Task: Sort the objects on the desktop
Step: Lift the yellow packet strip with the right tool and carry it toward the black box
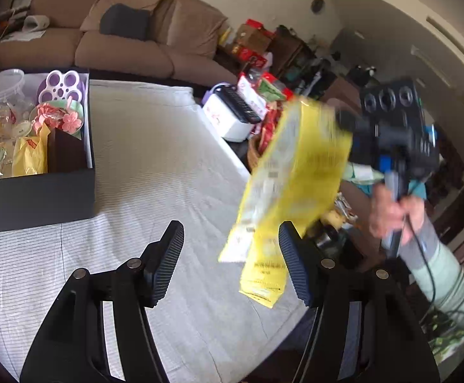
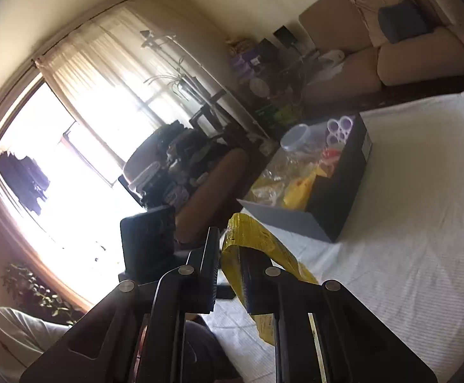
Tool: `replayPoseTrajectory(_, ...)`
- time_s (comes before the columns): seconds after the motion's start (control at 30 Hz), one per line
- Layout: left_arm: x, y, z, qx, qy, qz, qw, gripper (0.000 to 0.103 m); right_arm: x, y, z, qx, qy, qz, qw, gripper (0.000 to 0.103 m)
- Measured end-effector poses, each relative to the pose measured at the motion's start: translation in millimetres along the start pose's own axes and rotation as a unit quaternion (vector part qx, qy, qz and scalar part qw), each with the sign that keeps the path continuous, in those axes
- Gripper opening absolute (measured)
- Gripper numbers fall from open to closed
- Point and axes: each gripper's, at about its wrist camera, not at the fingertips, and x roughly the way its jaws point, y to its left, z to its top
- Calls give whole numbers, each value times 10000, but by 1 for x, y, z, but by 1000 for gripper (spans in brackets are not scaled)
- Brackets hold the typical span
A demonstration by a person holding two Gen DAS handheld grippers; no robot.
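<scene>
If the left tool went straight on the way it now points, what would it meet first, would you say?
Probably nothing soon: the open left tool points along the bare cloth toward the sofa. The box lies left and the yellow packet right, though depth is unclear.

The packet [image 1: 291,188] is bright yellow with pale panels and dark print. The tablecloth [image 1: 155,172] is white with fine grey stripes. At far left, the box [image 1: 37,198] is black outside, white inside; it holds a purple-and-white tray [image 1: 63,87], pink flowers [image 1: 69,121] on a pale green dish and a yellow bag [image 1: 29,154]. The sofa [image 1: 130,54] is tan with a dark blue-grey cushion [image 1: 125,20].
</scene>
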Motion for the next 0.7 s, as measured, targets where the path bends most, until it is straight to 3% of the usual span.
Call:
replayPoseTrajectory(0.27,-40,-29,9,468,-395,154,9980,63,-10,58,22,22,-549,468,9974,12)
replayPoseTrajectory(0.33,-54,-36,21,720,-572,239,9955,69,-8,71,30,-67,-608,564,9965,12)
replayPoseTrajectory(0.5,-75,-56,52,1209,-805,928,9850,70,7,98,44,-272,-633,559,9961,12)
replayPoseTrajectory(0.63,-82,-68,57,1438,-961,1594,9719,70,24,108,55,-276,-554,412,9972,12)
replayPoseTrajectory(0.7,-83,-68,56,1443,-963,1741,9693,70,33,108,60,-243,-529,373,9976,12)
